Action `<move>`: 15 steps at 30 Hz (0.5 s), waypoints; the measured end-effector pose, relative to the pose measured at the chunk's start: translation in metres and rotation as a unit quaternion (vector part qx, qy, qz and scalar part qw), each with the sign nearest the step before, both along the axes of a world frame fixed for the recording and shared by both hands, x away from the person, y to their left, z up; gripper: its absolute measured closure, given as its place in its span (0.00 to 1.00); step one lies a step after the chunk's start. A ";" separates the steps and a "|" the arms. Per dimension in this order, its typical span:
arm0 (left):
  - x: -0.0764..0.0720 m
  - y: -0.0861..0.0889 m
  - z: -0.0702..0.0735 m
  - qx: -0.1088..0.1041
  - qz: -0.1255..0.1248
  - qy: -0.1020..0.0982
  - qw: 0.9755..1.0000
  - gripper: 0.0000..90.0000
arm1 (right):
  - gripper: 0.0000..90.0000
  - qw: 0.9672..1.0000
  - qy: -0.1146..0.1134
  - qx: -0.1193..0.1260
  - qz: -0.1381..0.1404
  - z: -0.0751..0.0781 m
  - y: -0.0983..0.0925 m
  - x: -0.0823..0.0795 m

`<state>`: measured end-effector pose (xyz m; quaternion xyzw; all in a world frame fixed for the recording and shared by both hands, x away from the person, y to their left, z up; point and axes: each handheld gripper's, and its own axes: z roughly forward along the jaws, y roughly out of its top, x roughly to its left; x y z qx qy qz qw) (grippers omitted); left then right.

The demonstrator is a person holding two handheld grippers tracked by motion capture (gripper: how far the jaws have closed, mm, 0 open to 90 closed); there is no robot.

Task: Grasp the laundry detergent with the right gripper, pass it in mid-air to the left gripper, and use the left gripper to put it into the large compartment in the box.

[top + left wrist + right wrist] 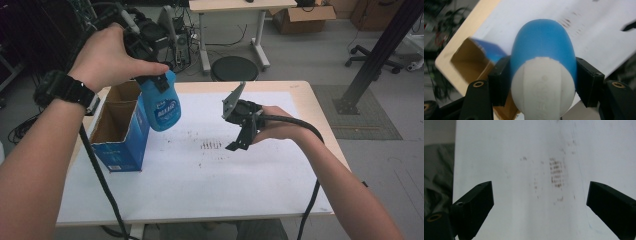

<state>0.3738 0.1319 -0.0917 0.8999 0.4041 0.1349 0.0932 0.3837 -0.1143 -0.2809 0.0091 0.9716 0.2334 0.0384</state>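
Clamping the blue bottle [543, 52] between both pads of the left gripper [543, 85], near its white end; holding it up in the air, hanging beside the open top of the blue cardboard box [120, 132] at the left of the table [300, 92]. Standing wide apart and empty at the right gripper [539, 200], hovering over the bare white sheet [511, 157] and its brown smudges [556, 172], well apart from bottle and box. Judging progress: bottle out of the box and aloft, box gaping with nothing visible inside; whether going in or coming out, hard to tell. Remaining, probably: setting the bottle down somewhere, releasing it.
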 end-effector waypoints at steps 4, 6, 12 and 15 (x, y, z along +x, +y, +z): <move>0.006 0.026 0.012 -0.021 0.118 -0.016 0.993 0.43 | 0.08 0.999 -0.006 -0.039 -0.023 -0.003 -0.024 0.002; 0.008 0.037 0.015 -0.020 0.153 -0.016 0.988 0.43 | 0.08 0.998 -0.010 -0.045 -0.031 -0.002 -0.034 0.003; 0.011 0.068 0.017 -0.023 0.234 -0.027 0.971 0.43 | 0.08 0.996 -0.021 -0.068 -0.054 -0.001 -0.063 0.004; 0.010 0.082 0.017 -0.025 0.260 -0.028 0.965 0.43 | 0.08 0.995 -0.022 -0.077 -0.060 0.002 -0.077 0.005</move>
